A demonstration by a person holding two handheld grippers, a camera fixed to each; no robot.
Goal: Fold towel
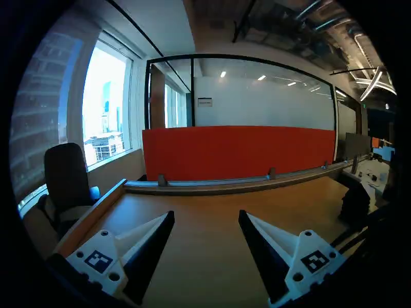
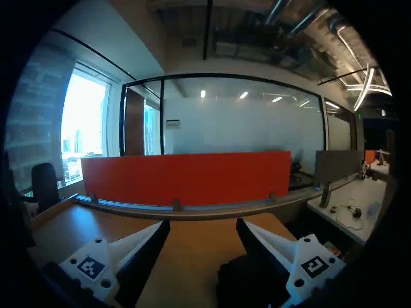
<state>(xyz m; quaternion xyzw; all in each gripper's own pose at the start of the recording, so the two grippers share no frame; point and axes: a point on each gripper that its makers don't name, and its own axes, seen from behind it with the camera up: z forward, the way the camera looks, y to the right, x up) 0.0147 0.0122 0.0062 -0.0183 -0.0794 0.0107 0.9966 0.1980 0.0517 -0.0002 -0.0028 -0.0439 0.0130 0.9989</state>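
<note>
Left gripper (image 1: 206,213) and right gripper (image 2: 203,221) jaws released; dark towel (image 2: 241,282) (long axis unclear).

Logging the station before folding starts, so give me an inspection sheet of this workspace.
Surface: wooden desk, smooth top.
Job's things: dark cloth-like heap beside the right gripper, possibly the towel; cannot tell.
Clutter: small items on the neighbouring white desk.
Grippers: left gripper and right gripper, jaws apart, empty.
Cables: thin cable on that white desk.
Surroundings: orange divider, window, office chair.
</note>
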